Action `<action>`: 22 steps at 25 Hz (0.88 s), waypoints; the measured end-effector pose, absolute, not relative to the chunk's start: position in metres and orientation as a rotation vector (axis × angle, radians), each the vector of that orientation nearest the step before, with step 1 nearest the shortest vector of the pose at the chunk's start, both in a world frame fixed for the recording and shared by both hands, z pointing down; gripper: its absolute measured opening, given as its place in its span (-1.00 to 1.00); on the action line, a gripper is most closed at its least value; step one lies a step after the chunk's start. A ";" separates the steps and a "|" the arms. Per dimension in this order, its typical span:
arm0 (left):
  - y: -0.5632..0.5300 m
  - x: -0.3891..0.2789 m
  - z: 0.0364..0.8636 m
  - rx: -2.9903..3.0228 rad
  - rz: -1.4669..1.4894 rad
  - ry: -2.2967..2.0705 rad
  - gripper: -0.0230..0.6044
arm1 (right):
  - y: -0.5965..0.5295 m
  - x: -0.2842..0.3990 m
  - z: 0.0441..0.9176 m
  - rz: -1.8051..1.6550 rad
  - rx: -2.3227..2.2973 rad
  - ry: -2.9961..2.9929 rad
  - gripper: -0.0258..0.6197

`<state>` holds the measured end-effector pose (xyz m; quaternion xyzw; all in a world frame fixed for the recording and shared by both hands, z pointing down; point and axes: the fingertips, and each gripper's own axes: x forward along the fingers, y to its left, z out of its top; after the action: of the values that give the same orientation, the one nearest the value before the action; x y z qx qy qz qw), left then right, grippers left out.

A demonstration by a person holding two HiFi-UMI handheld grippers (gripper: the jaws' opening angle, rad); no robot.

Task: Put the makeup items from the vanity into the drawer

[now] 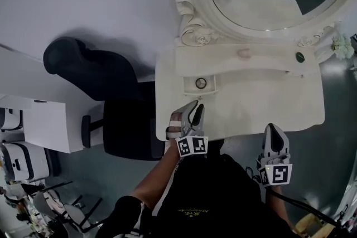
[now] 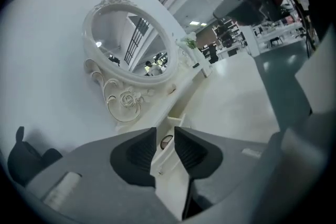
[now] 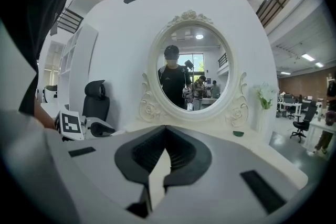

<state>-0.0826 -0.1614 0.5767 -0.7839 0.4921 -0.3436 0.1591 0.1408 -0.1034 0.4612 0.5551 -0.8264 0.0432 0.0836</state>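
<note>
Two small makeup items are seen on the raised shelf (image 1: 268, 64) of the worktop (image 1: 262, 106): a pinkish piece (image 1: 244, 53) at twelve o'clock and a dark green piece (image 1: 300, 57) at two o'clock. A round compact (image 1: 201, 83) is already lodged in the open drawer (image 1: 188, 85) at nine o'clock. The shelf pieces are judged light, hard and slippery, and are best pinched across their sides. The left tool (image 1: 196, 108) is held slackened and empty just before the drawer. The right tool (image 3: 165, 128) is clenched on nothing.

This looks like a big open office or work hall. A black office chair (image 1: 89, 72) stands beside the white bench (image 1: 290, 103). Far off are long ceiling lights (image 3: 308, 57), more desks (image 2: 265, 39) and a shiny grey floor (image 2: 283, 76).
</note>
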 end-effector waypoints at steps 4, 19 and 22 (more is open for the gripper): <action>-0.165 -0.082 0.560 -2.239 -0.919 1.418 -0.66 | -0.097 0.150 0.459 0.122 1.685 -2.440 -0.92; -0.162 -0.095 0.477 -2.368 -0.517 1.607 -0.86 | -0.086 0.149 0.438 0.068 1.744 -2.466 -0.92; -0.157 -0.100 0.420 -2.366 -0.334 1.599 -0.86 | -0.087 0.143 0.423 0.028 1.750 -2.500 -0.91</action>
<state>-0.0998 -0.1566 0.4196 -0.8156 0.5512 -0.1152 0.1330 0.1429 -0.0866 0.4233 0.5729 -0.8183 0.0092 0.0449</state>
